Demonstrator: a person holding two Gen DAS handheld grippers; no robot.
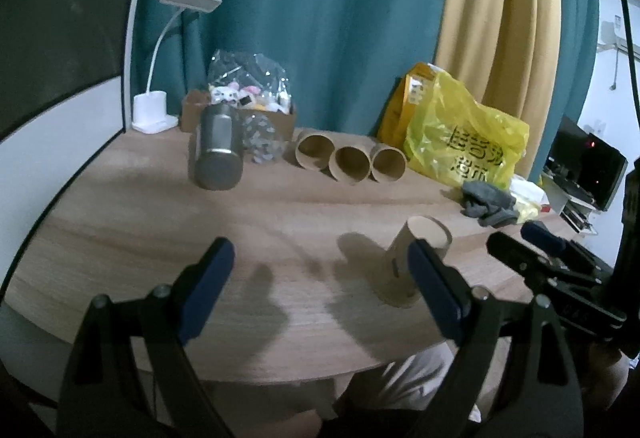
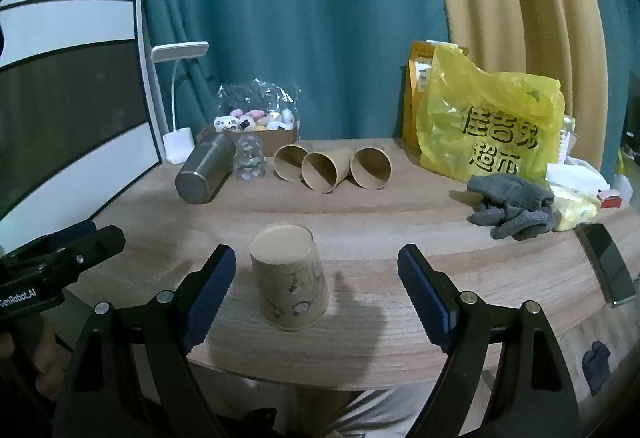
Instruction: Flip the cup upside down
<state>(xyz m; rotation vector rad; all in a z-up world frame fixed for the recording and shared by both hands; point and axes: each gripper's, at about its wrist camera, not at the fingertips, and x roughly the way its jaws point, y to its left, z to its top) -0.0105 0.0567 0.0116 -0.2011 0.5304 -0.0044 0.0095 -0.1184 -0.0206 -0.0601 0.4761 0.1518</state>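
A brown paper cup (image 2: pixel 289 280) with printed drawings stands upside down on the wooden table (image 2: pixel 360 210), base up, near the front edge. My right gripper (image 2: pixel 316 258) is open, its jaws wide apart on either side of the cup without touching it. In the left wrist view the same cup (image 1: pixel 404 266) stands partly behind my right finger pad (image 1: pixel 434 290). My left gripper (image 1: pixel 320 254) is open and empty, to the left of the cup. The right gripper also shows at the right edge of the left wrist view (image 1: pixel 528 242).
Three paper cups (image 2: pixel 332 168) lie on their sides at the back. A grey metal flask (image 2: pixel 206 168) lies left of them, beside a box of small items (image 2: pixel 256 126) and a white lamp (image 2: pixel 178 98). A yellow plastic bag (image 2: pixel 488 126), grey gloves (image 2: pixel 512 206) and a phone (image 2: pixel 604 262) are at the right.
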